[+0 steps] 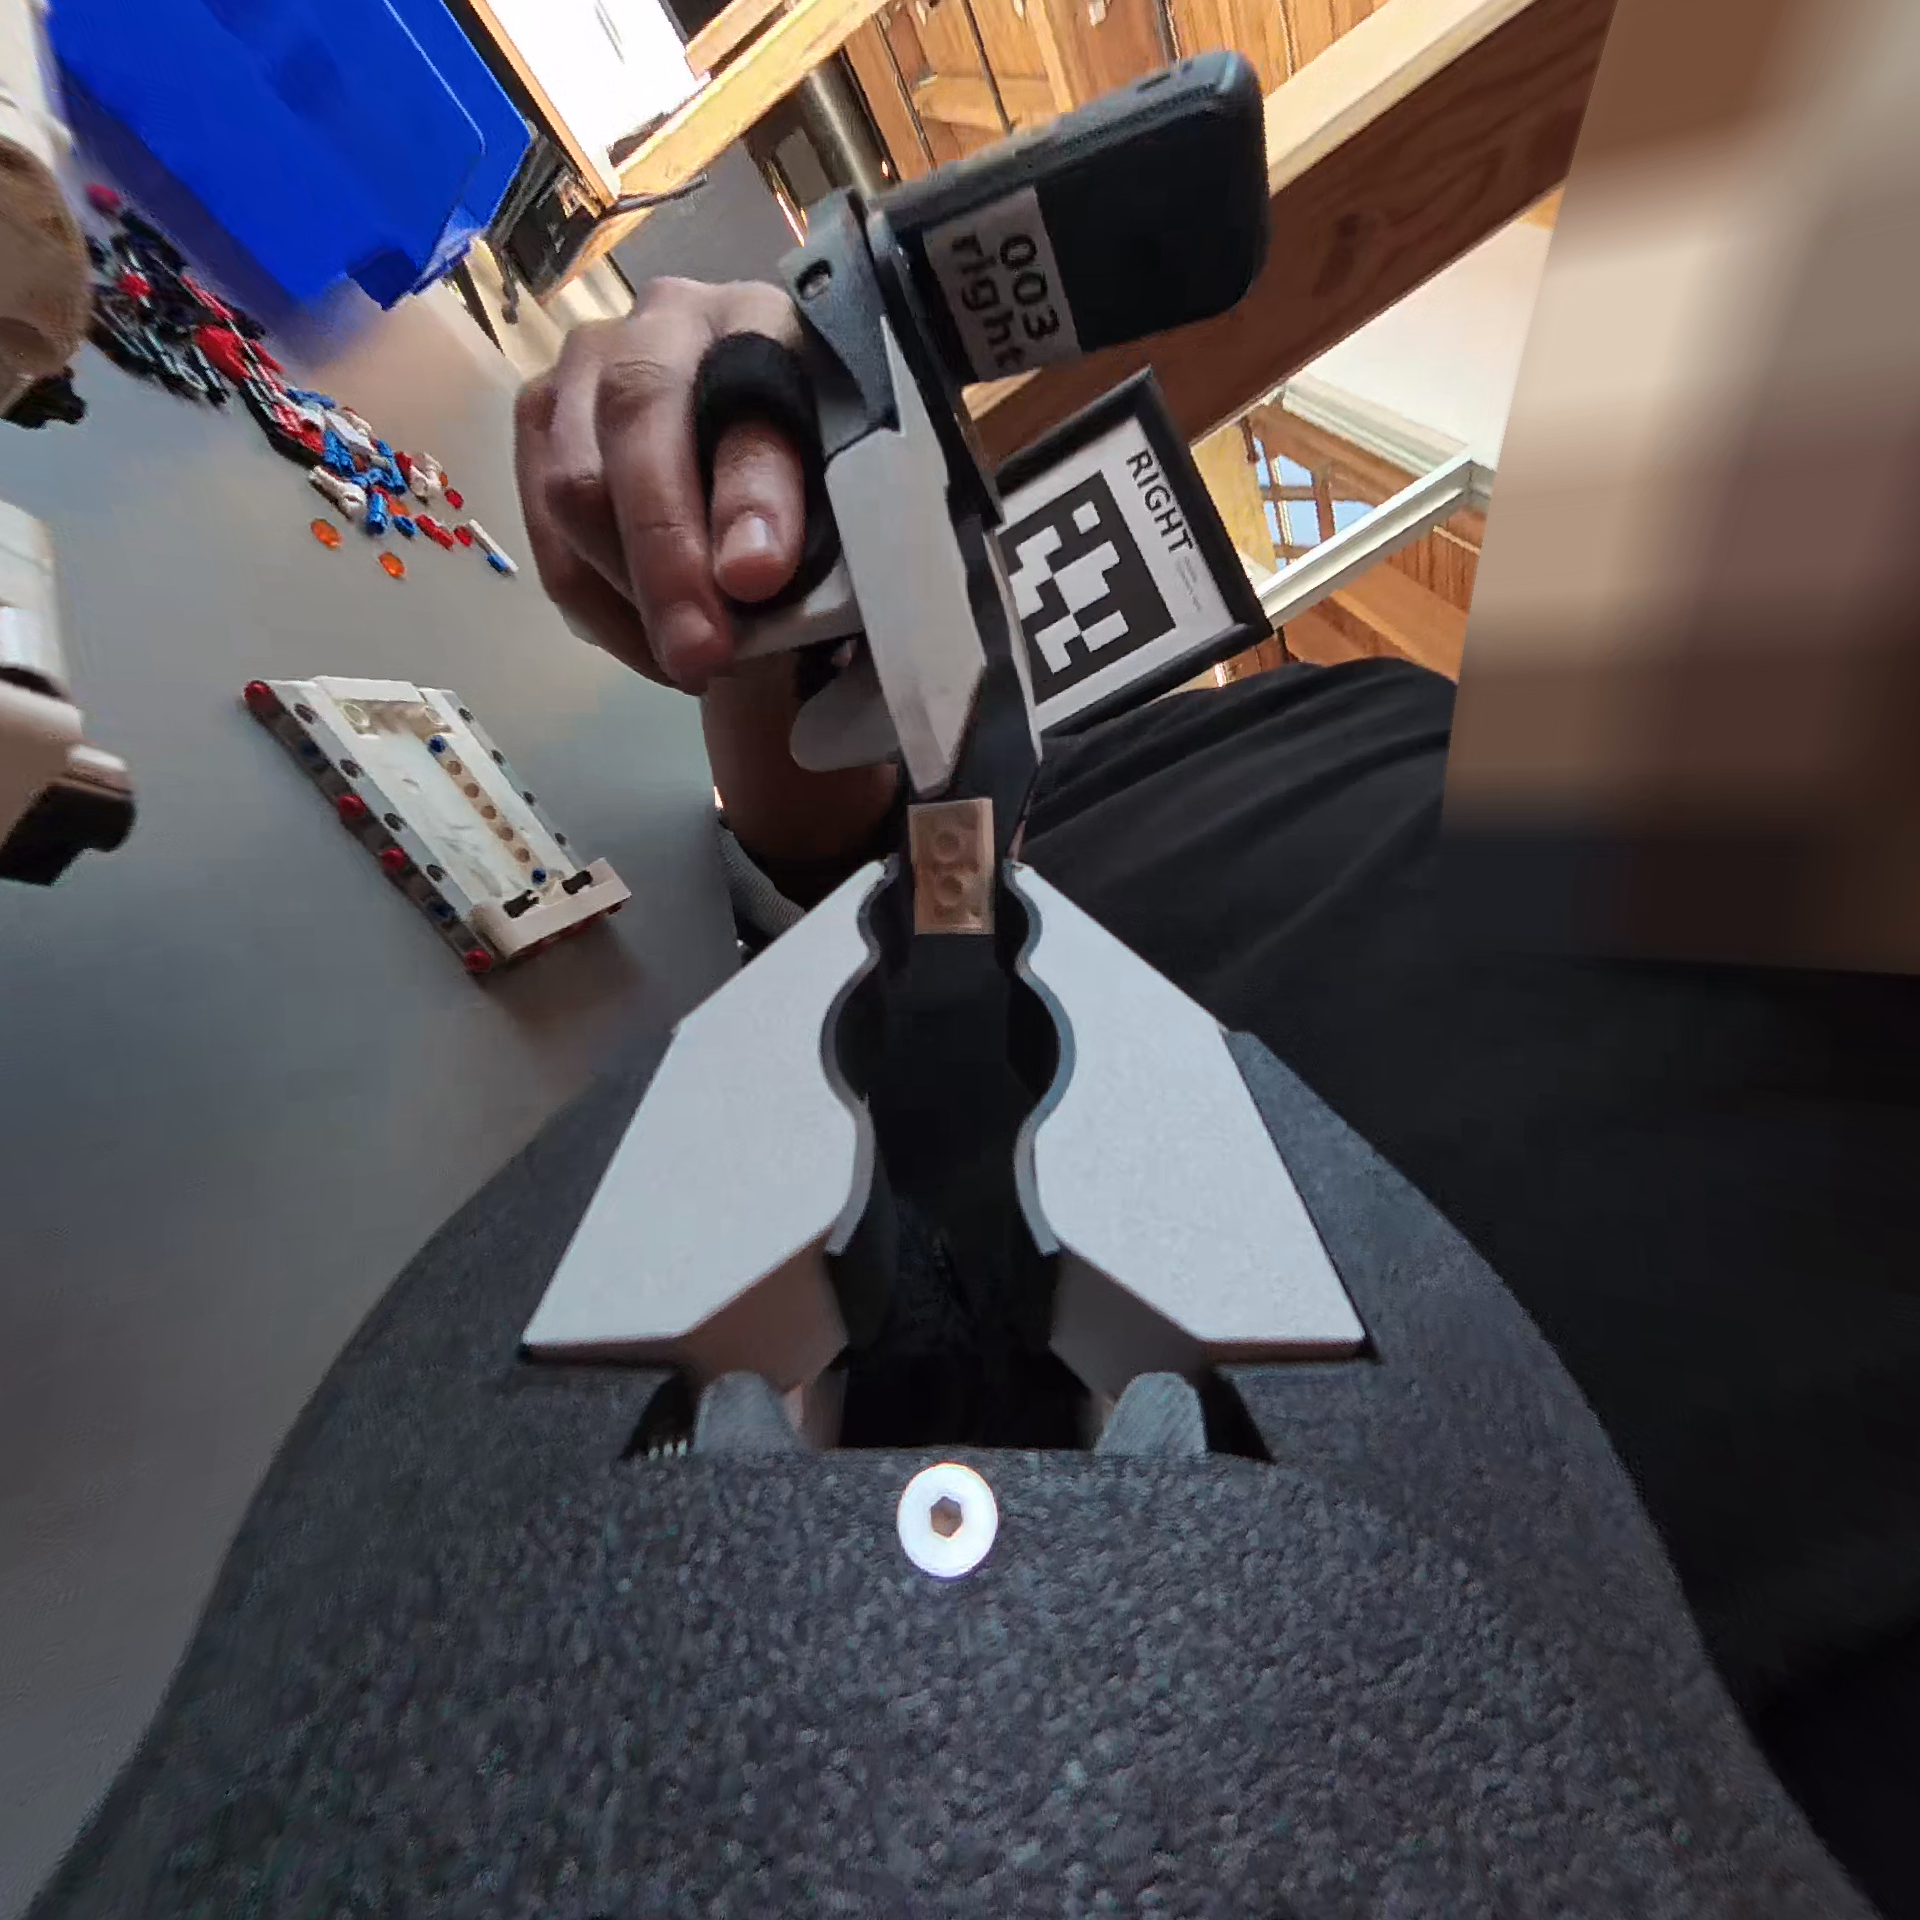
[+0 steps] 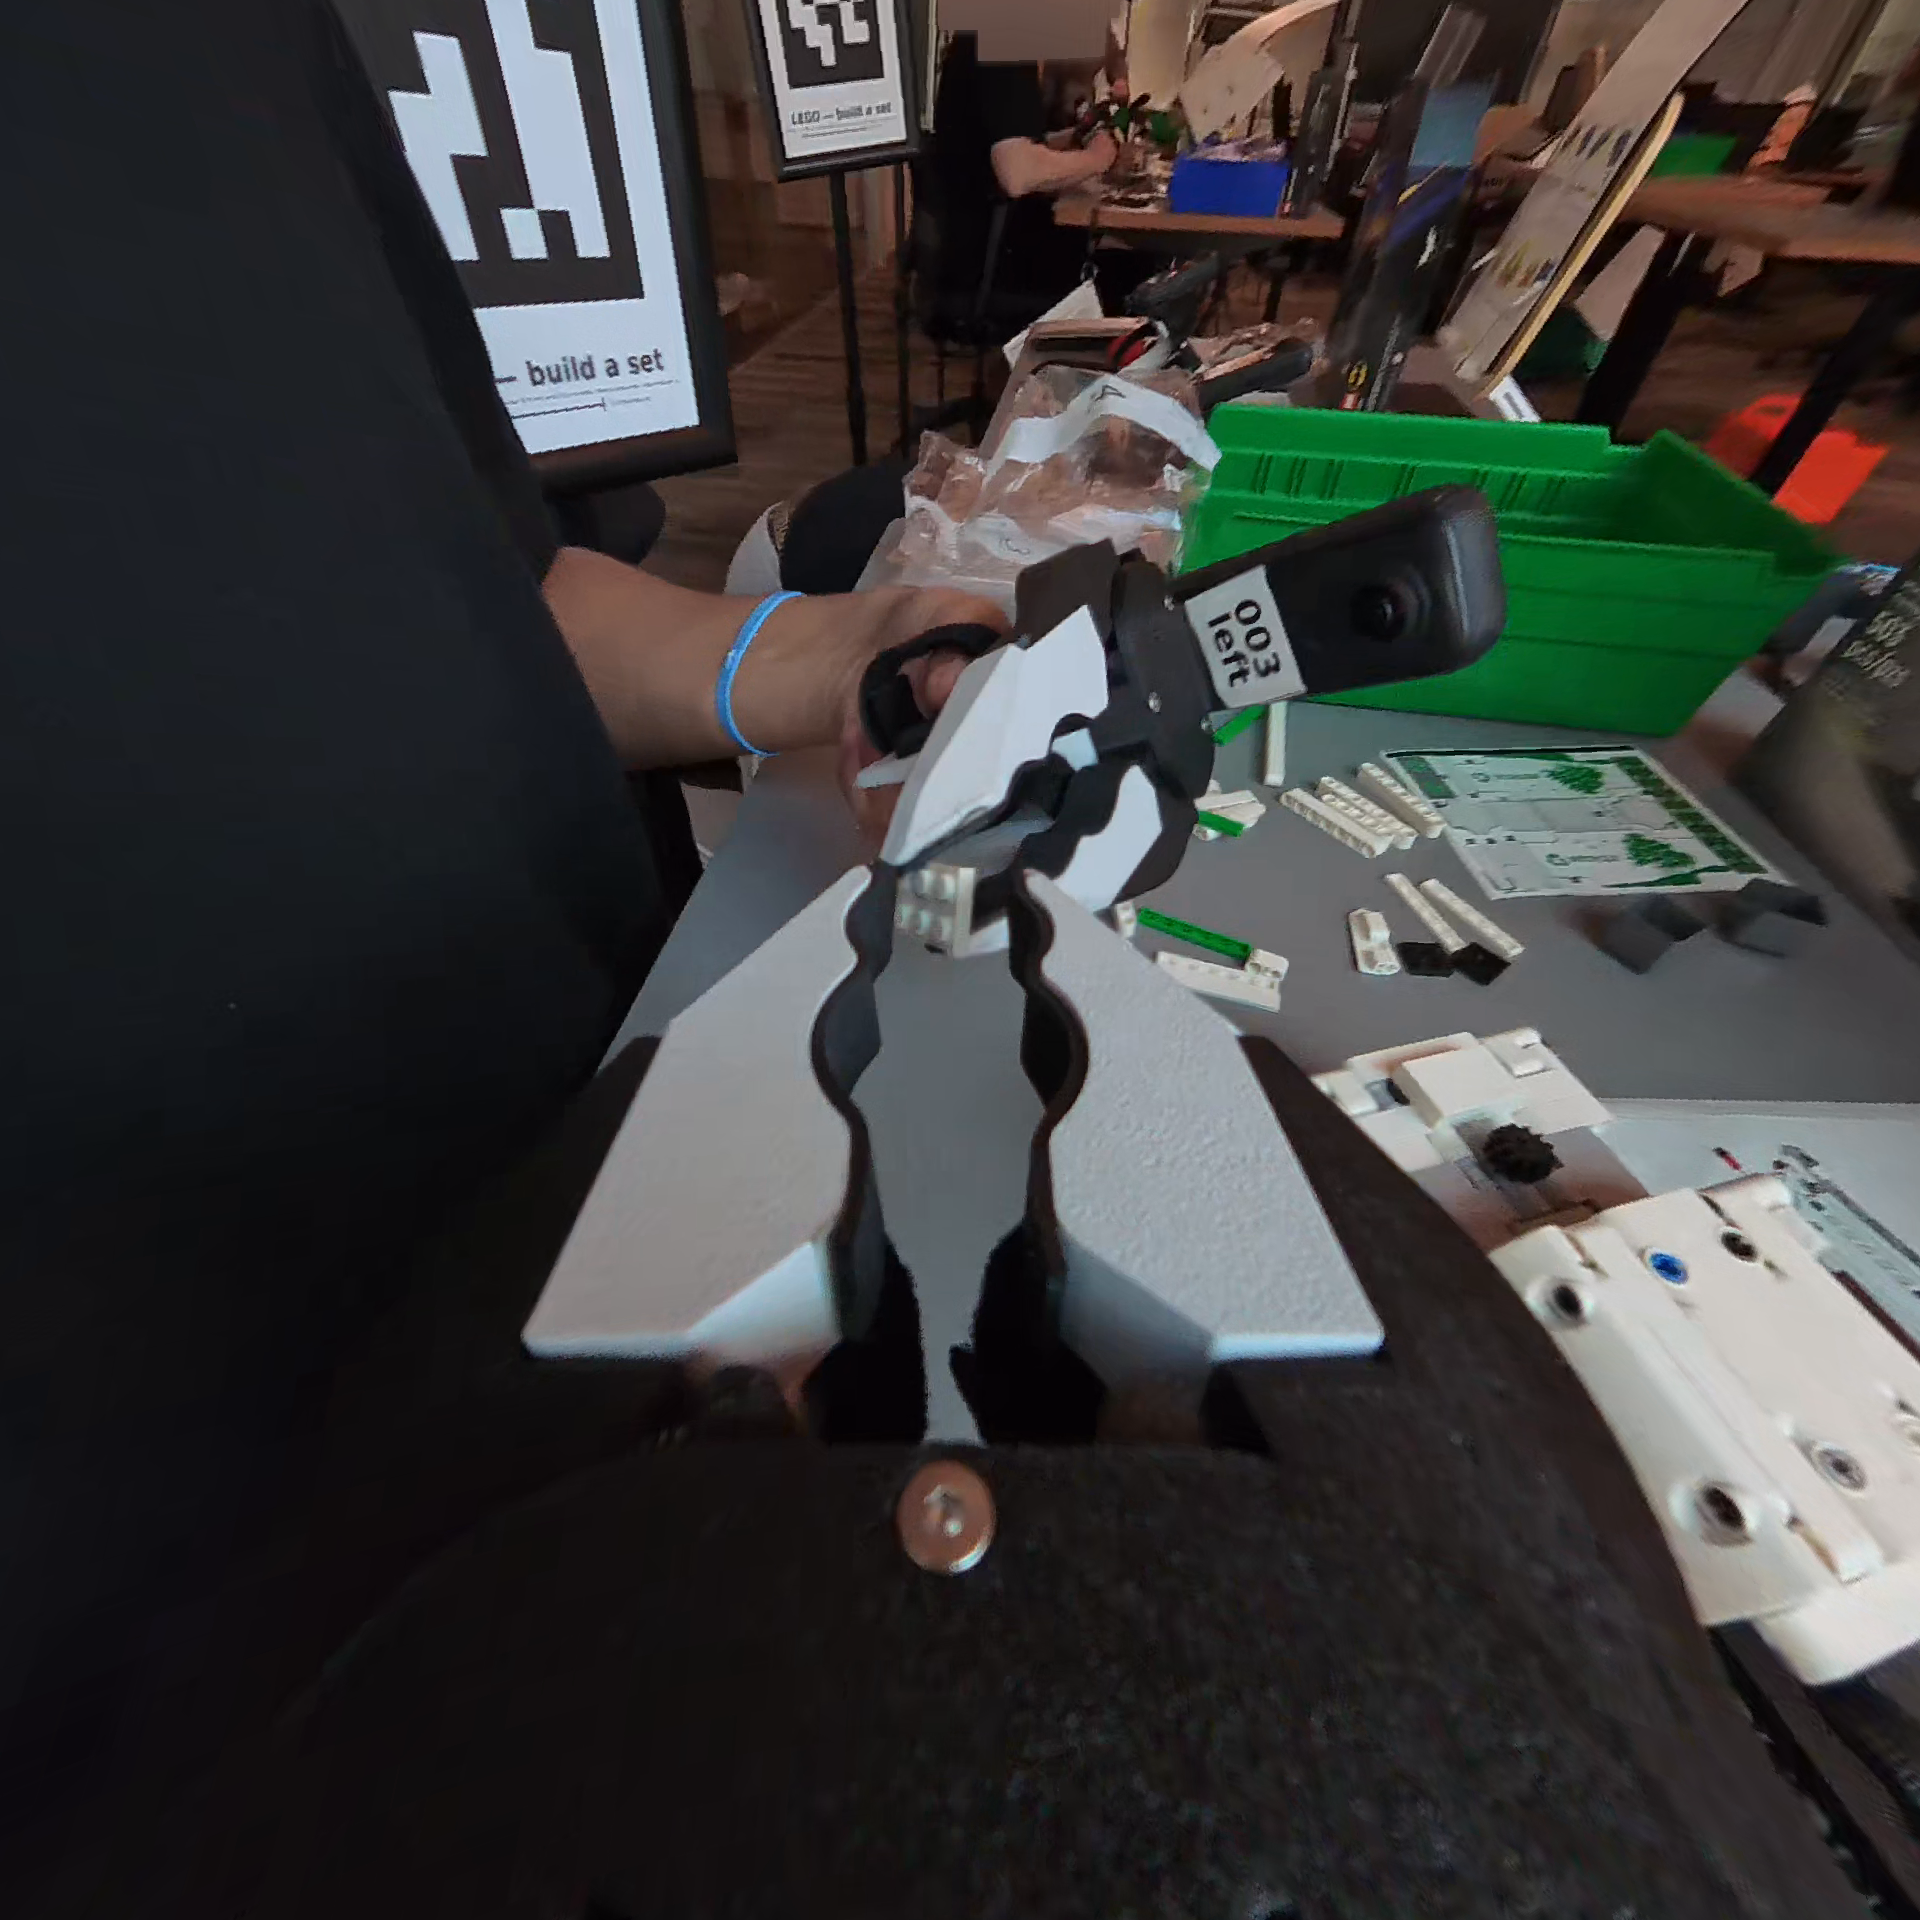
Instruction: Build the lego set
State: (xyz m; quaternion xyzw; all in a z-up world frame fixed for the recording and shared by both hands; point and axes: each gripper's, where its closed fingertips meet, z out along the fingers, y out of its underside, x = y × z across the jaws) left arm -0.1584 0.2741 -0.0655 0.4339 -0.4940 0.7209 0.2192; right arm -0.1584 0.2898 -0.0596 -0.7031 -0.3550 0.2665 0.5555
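White brick (image 2: pixel 940 912) pinched between left gripper (image 1: pixel 948 871) and right gripper (image 2: pixel 948 902) above grey table (image 1: pixel 260 1039), labelled cameras, marker signs, green bin (image 2: pixel 1558 582) beyond brick, busy workshop

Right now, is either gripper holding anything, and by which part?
Both grippers pinch one small white Lego plate in mid-air, each at its fingertips: left gripper and right gripper hold opposite ends.

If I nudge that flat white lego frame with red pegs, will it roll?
Probably not: the flat white lego frame with red pegs lies flat on the grey table, so it would likely slide. It looks stiff, though edge pegs might pop loose.
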